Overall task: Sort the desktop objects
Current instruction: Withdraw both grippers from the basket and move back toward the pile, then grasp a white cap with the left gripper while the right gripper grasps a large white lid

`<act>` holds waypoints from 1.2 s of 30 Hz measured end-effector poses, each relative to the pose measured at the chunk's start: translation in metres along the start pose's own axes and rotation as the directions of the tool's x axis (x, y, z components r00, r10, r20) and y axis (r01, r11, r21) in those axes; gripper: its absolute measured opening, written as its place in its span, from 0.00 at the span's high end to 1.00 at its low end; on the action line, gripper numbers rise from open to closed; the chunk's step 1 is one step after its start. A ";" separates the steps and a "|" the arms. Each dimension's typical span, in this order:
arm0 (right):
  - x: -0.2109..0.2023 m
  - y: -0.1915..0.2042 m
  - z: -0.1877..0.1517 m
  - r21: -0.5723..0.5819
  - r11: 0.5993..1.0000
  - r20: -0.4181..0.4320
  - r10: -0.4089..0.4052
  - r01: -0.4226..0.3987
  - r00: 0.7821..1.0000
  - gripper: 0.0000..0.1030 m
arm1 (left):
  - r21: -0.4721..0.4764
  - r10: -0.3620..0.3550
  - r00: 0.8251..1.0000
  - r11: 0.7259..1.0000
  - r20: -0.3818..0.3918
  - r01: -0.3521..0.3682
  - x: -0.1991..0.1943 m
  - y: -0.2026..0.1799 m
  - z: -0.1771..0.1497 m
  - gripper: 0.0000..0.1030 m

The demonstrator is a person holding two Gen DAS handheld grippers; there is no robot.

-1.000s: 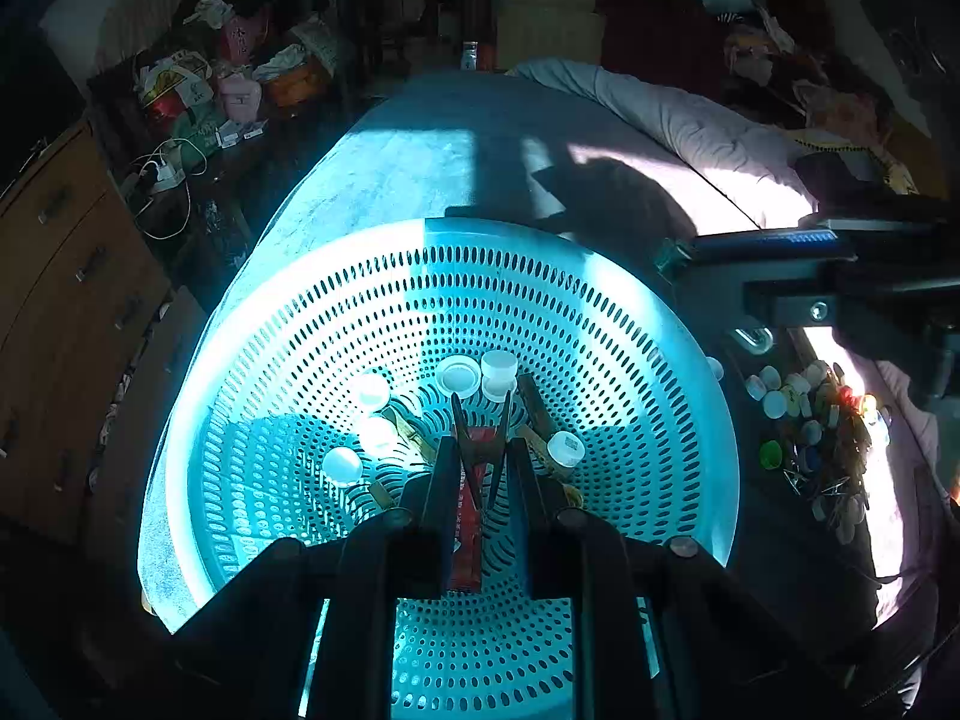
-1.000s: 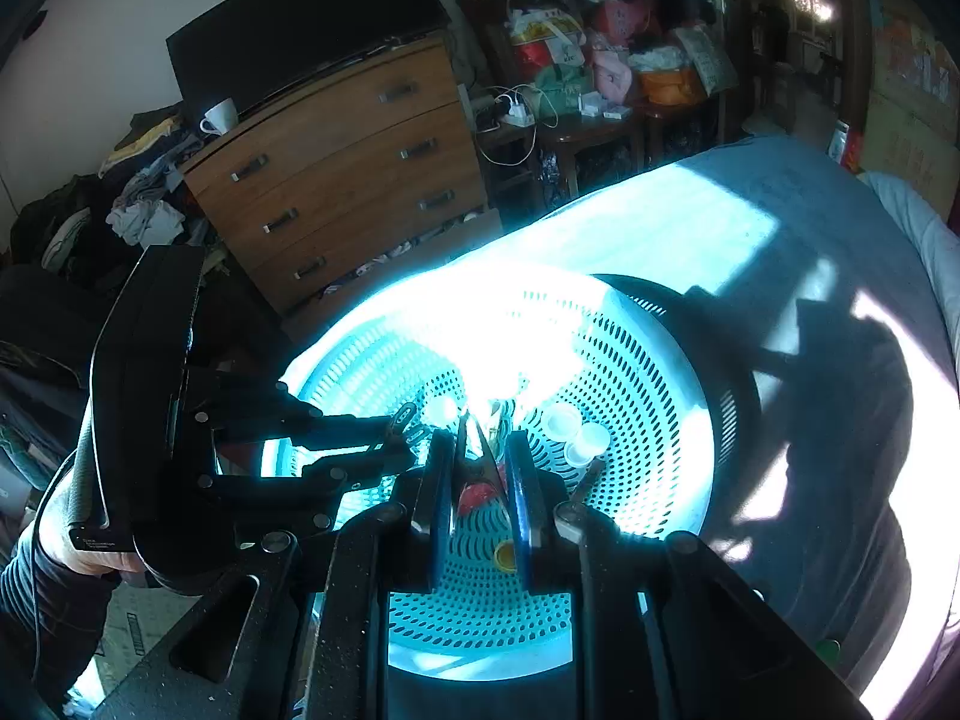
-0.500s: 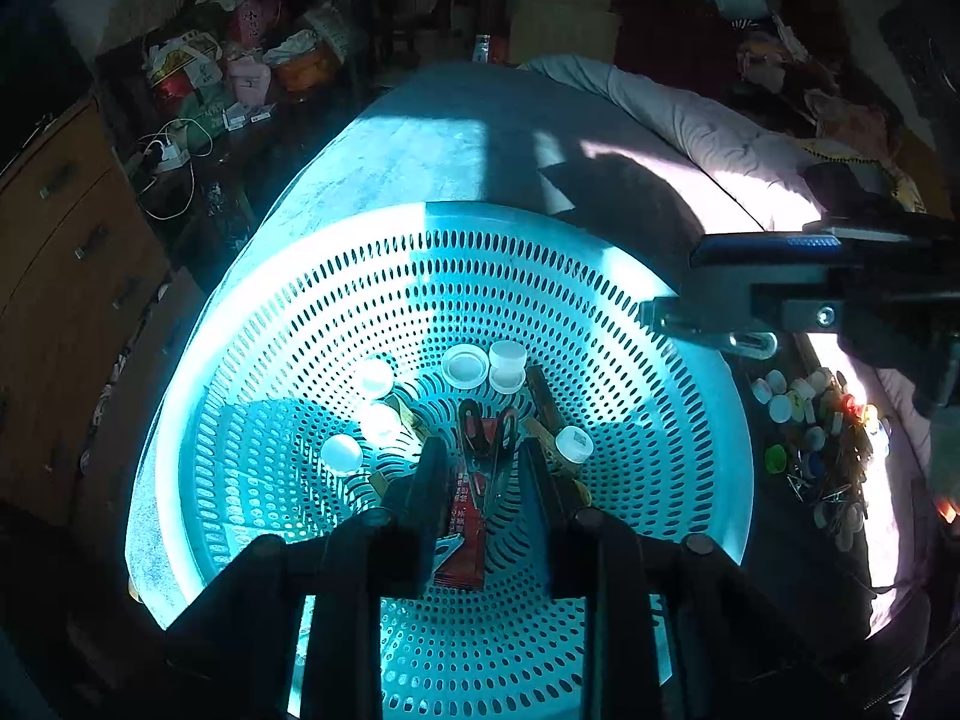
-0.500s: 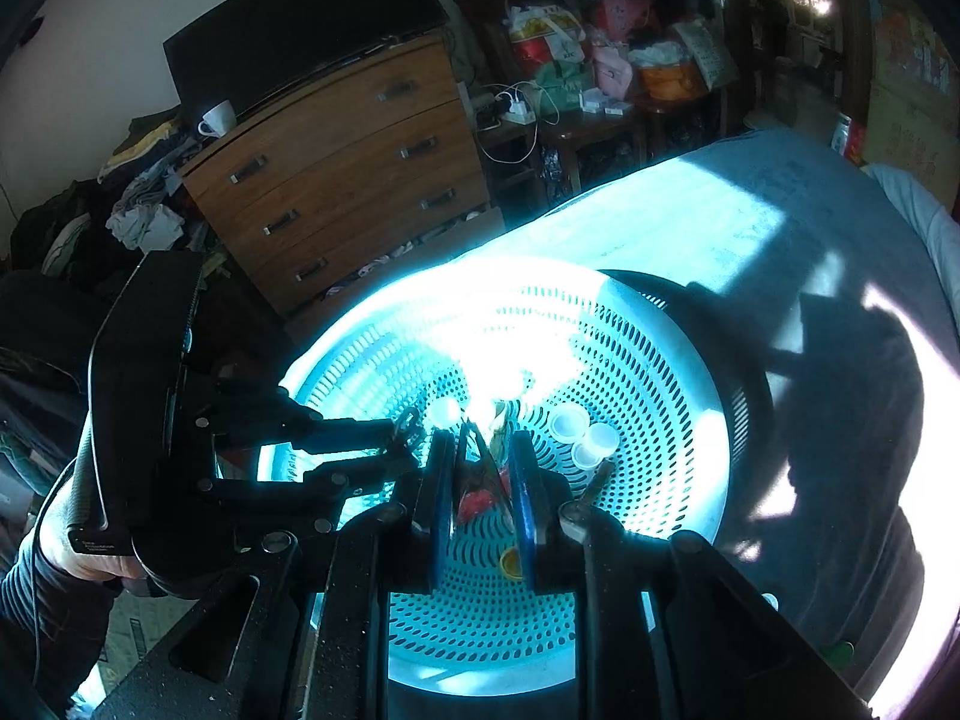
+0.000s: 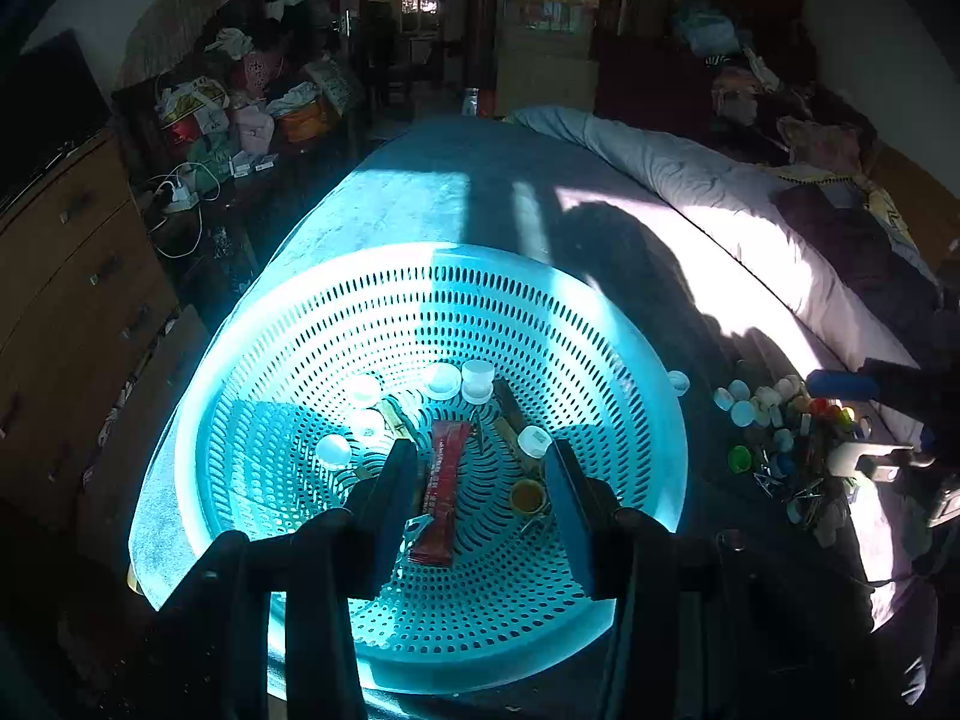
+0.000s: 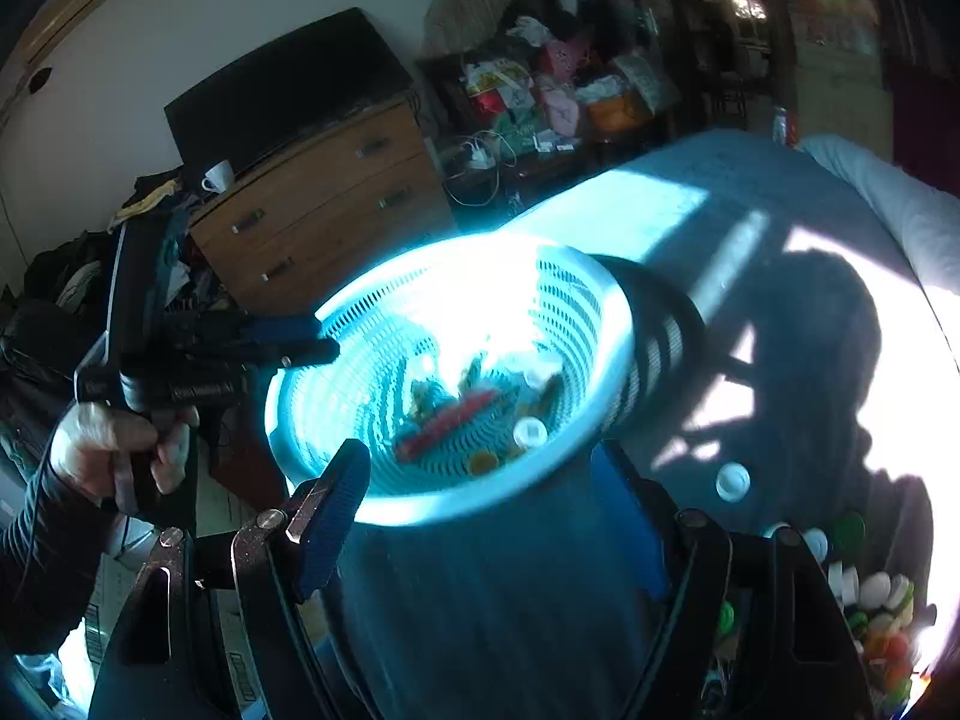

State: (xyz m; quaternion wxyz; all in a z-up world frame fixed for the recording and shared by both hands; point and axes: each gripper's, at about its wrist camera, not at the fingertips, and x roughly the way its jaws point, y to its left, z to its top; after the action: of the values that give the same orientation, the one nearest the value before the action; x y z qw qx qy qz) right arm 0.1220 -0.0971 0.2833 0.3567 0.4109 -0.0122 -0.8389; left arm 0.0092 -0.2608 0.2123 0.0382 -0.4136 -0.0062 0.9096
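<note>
A teal perforated basket point(image 5: 336, 324) point(image 6: 372, 498) sits on the blue table. On its floor lie a red sachet point(image 5: 444, 480) point(image 6: 447, 423), several white caps point(image 5: 477, 373), an orange cap point(image 5: 527, 495) and metal clips. My left gripper point(image 5: 486, 483) hangs low over the basket with its jaws opening. The sachet lies loose between the fingers, and the pads do not touch it. My right gripper point(image 6: 480, 510) is outside the basket's near rim, jaws opening wide with nothing between them.
A heap of coloured caps and clips point(image 5: 780, 426) point(image 6: 870, 600) lies on the table right of the basket. One white cap point(image 6: 732, 481) sits alone beside the rim. A wooden dresser point(image 6: 324, 192) stands left, a bed point(image 5: 720, 192) right. A hand point(image 6: 114, 450) holds the left gripper.
Both grippers went from shut to open. The left let go of the red sachet, which now lies on the basket floor. The right pulled back out of the basket toward the cap heap.
</note>
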 end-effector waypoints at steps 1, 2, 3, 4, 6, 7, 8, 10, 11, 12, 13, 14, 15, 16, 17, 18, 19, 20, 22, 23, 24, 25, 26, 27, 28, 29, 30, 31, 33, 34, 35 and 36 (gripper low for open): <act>-0.005 -0.010 -0.026 0.027 0.999 -0.021 -0.017 0.017 1.000 0.27 | 0.018 -0.015 1.000 1.000 0.014 0.015 -0.006 -0.013 -0.003 0.55; -0.009 -0.021 -0.052 0.059 0.998 -0.045 -0.031 0.034 0.998 0.27 | 0.032 -0.034 0.999 0.999 0.028 0.033 -0.011 -0.025 -0.007 0.54; -0.014 -0.032 -0.078 0.096 0.994 -0.072 -0.043 0.049 0.997 0.26 | 0.040 -0.057 0.998 0.998 0.039 0.055 -0.015 -0.037 -0.011 0.51; -0.018 -0.045 -0.104 0.134 0.989 -0.096 -0.054 0.067 0.994 0.26 | 0.044 -0.080 0.996 0.996 0.043 0.078 -0.017 -0.049 -0.014 0.49; -0.029 -0.068 -0.154 0.205 0.971 -0.137 -0.093 0.120 0.986 0.26 | 0.060 -0.120 0.992 0.991 0.039 0.118 -0.017 -0.076 -0.021 0.49; -0.036 -0.080 -0.177 0.251 0.958 -0.152 -0.104 0.141 0.983 0.26 | 0.073 -0.140 0.990 0.988 0.032 0.138 -0.014 -0.089 -0.024 0.49; -0.044 -0.091 -0.199 0.303 0.940 -0.160 -0.110 0.155 0.981 0.26 | 0.086 -0.156 0.987 0.984 0.021 0.154 -0.010 -0.102 -0.028 0.49; -0.061 -0.110 -0.237 0.378 0.904 -0.162 -0.146 0.198 0.976 0.26 | 0.103 -0.173 0.985 0.979 -0.008 0.173 0.002 -0.127 -0.036 0.49; -0.071 -0.118 -0.254 0.411 0.887 -0.157 -0.159 0.211 0.975 0.26 | 0.106 -0.185 0.982 0.977 -0.032 0.188 0.011 -0.139 -0.041 0.49; -0.080 -0.125 -0.268 0.444 0.868 -0.151 -0.173 0.223 0.973 0.26 | 0.105 -0.195 0.979 0.974 -0.054 0.200 0.020 -0.150 -0.046 0.49; -0.091 -0.131 -0.279 0.474 0.851 -0.136 -0.185 0.228 0.973 0.26 | 0.106 -0.203 0.977 0.972 -0.070 0.209 0.028 -0.161 -0.050 0.49; -0.099 -0.137 -0.288 0.496 0.839 -0.112 -0.193 0.223 0.975 0.26 | 0.107 -0.214 0.973 0.969 -0.087 0.222 0.037 -0.170 -0.055 0.49; -0.107 -0.141 -0.294 0.512 0.831 -0.091 -0.202 0.220 0.975 0.26 | 0.100 -0.224 0.968 0.967 -0.111 0.235 0.047 -0.178 -0.060 0.49; -0.113 -0.145 -0.298 0.524 0.823 -0.076 -0.212 0.220 0.974 0.26 | 0.081 -0.230 0.963 0.967 -0.137 0.243 0.058 -0.183 -0.063 0.49; -0.118 -0.148 -0.299 0.532 0.819 -0.064 -0.216 0.217 0.974 0.26 | 0.058 -0.239 0.958 0.966 -0.160 0.251 0.070 -0.187 -0.066 0.49; -0.123 -0.150 -0.300 0.530 0.820 -0.051 -0.223 0.216 0.973 0.26 | 0.039 -0.245 0.954 0.966 -0.175 0.255 0.082 -0.190 -0.069 0.49; -0.128 -0.151 -0.298 0.520 0.824 -0.037 -0.239 0.223 0.970 0.26 | 0.023 -0.241 0.953 0.968 -0.186 0.249 0.093 -0.193 -0.070 0.49; -0.132 -0.151 -0.297 0.505 0.832 -0.021 -0.253 0.229 0.967 0.25 | 0.004 -0.230 0.954 0.972 -0.195 0.235 0.105 -0.194 -0.070 0.49; -0.138 -0.152 -0.297 0.482 0.845 0.009 -0.269 0.231 0.963 0.25 | -0.044 -0.217 0.954 0.976 -0.208 0.212 0.129 -0.192 -0.068 0.49; -0.139 -0.154 -0.298 0.479 0.848 0.019 -0.268 0.227 0.963 0.24 | -0.060 -0.206 0.956 0.978 -0.207 0.198 0.139 -0.192 -0.064 0.49; -0.138 -0.156 -0.300 0.480 0.849 0.024 -0.265 0.222 0.964 0.24 | -0.063 -0.185 0.962 0.982 -0.200 0.176 0.147 -0.193 -0.060 0.49; -0.136 -0.160 -0.303 0.486 0.846 0.025 -0.264 0.219 0.964 0.24 | -0.054 -0.167 0.968 0.986 -0.190 0.160 0.155 -0.195 -0.055 0.49; -0.133 -0.162 -0.306 0.495 0.843 0.029 -0.258 0.210 0.966 0.24 | -0.040 -0.161 0.970 0.987 -0.180 0.156 0.163 -0.198 -0.049 0.49; -0.131 -0.165 -0.309 0.505 0.841 0.041 -0.250 0.196 0.968 0.24 | -0.030 -0.163 0.972 0.987 -0.172 0.160 0.171 -0.201 -0.043 0.49; -0.130 -0.166 -0.313 0.509 0.841 0.059 -0.247 0.183 0.967 0.24 | -0.020 -0.160 0.974 0.987 -0.162 0.159 0.179 -0.203 -0.037 0.49; -0.130 -0.166 -0.315 0.511 0.843 0.081 -0.242 0.168 0.967 0.23 | -0.004 -0.153 0.977 0.988 -0.149 0.154 0.187 -0.205 -0.031 0.49; -0.129 -0.167 -0.317 0.514 0.845 0.101 -0.230 0.147 0.968 0.20 | 0.011 -0.150 0.979 0.988 -0.136 0.153 0.194 -0.206 -0.024 0.49; -0.129 -0.167 -0.317 0.515 0.848 0.119 -0.216 0.125 0.969 0.18 | 0.020 -0.151 0.981 0.988 -0.123 0.154 0.202 -0.207 -0.017 0.49; -0.129 -0.169 -0.316 0.509 0.853 0.143 -0.219 0.118 0.965 0.18 | 0.024 -0.147 0.984 0.988 -0.104 0.150 0.221 -0.207 -0.004 0.49; -0.131 -0.170 -0.316 0.506 0.854 0.150 -0.227 0.123 0.962 0.18 | 0.015 -0.144 0.984 0.989 -0.105 0.146 0.231 -0.205 0.001 0.49; -0.131 -0.171 -0.315 0.505 0.854 0.158 -0.234 0.125 0.959 0.18 | 0.002 -0.141 0.984 0.990 -0.107 0.142 0.242 -0.203 0.006 0.49; -0.131 -0.172 -0.314 0.504 0.854 0.162 -0.241 0.130 0.957 0.18 | -0.011 -0.133 0.985 0.991 -0.108 0.132 0.251 -0.201 0.009 0.49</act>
State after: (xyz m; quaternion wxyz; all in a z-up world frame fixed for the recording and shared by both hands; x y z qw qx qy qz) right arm 0.2936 0.1968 0.1107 0.1547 0.3916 -0.2228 -0.8793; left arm -0.1497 -0.0414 0.0380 0.0979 -0.4613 -0.0334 0.8812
